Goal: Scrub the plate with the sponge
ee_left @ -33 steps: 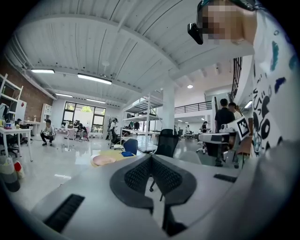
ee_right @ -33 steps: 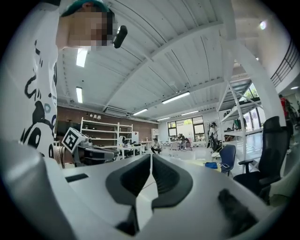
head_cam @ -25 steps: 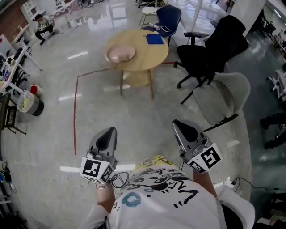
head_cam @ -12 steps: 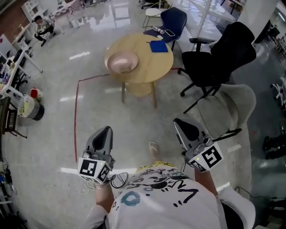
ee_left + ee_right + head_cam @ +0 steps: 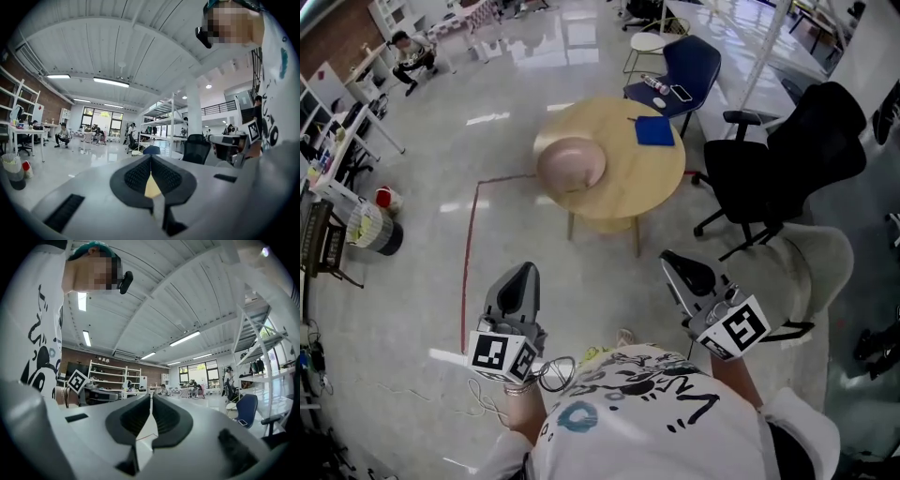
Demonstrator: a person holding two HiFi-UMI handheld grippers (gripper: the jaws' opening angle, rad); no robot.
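Note:
A pale pink plate (image 5: 571,165) lies on the left part of a round wooden table (image 5: 628,192), well ahead of me. A blue sponge (image 5: 654,130) lies flat on the table's far right side, apart from the plate. My left gripper (image 5: 525,272) and right gripper (image 5: 671,260) are held close to my body, over the floor, far short of the table. Both point forward with jaws together and nothing between them. In the left gripper view the left gripper (image 5: 151,160) is shut, and in the right gripper view the right gripper (image 5: 151,399) is shut too.
A black office chair (image 5: 787,150) and a grey chair (image 5: 811,267) stand right of the table. A blue chair (image 5: 689,58) with small items is behind it. A red tape line (image 5: 470,253) marks the floor at left. A bin (image 5: 377,232) and shelving stand far left.
The table with the plate and sponge has come nearer and shifted right in the head view. Both grippers keep the same shut pose by my body.

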